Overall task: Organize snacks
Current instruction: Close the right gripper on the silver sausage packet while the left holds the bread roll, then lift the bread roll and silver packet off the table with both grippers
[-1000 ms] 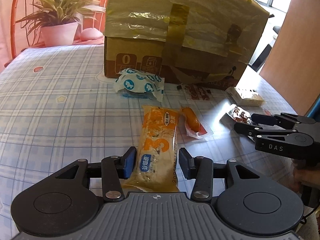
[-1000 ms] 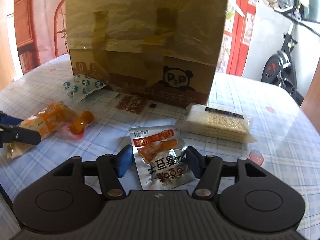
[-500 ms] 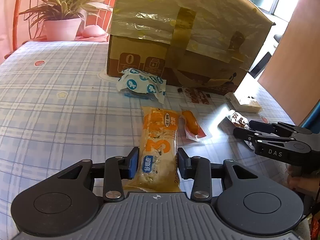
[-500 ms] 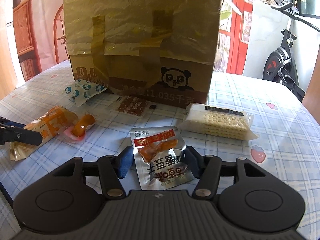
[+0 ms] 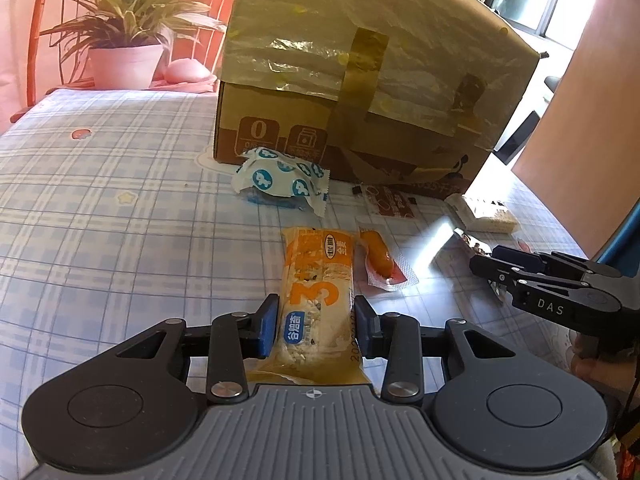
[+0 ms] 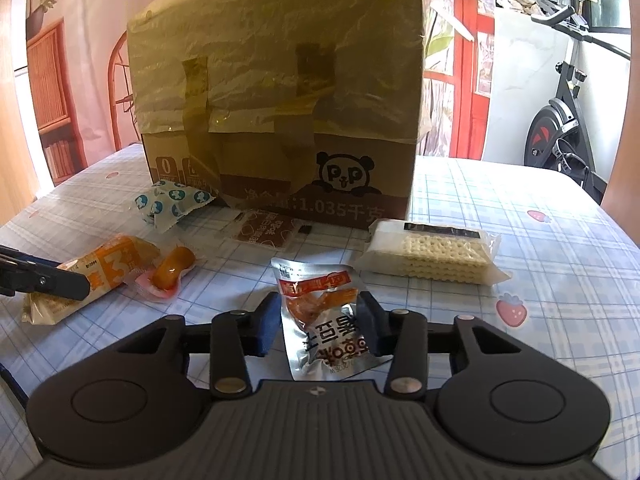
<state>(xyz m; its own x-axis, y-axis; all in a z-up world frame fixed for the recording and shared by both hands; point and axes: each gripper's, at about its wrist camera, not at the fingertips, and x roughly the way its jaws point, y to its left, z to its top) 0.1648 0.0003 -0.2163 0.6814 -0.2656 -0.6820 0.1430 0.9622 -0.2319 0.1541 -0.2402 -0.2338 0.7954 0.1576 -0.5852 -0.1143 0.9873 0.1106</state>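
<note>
**Gripping two snack packets on the checked tablecloth**

Standing closed, the cardboard box (image 6: pixel 276 120) hides its contents. Left gripper (image 5: pixel 316 326) pinches an orange cereal bar (image 5: pixel 318 280); right gripper (image 6: pixel 318 322) pinches a silver pouch (image 6: pixel 324 320), both lying flat before the box.

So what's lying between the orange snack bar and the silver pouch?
A small sausage in clear wrap, beside the orange snack bar; then bare tablecloth up to the silver pouch. Right wrist view.

A green potted plant in a pale pink pot (image 5: pixel 126 65) stands beyond the far edge of the blue checked tablecloth (image 5: pixel 100 216). A black exercise bike (image 6: pixel 560 120) stands beside a red-framed doorway (image 6: pixel 466 60), possibly a window frame.
</note>
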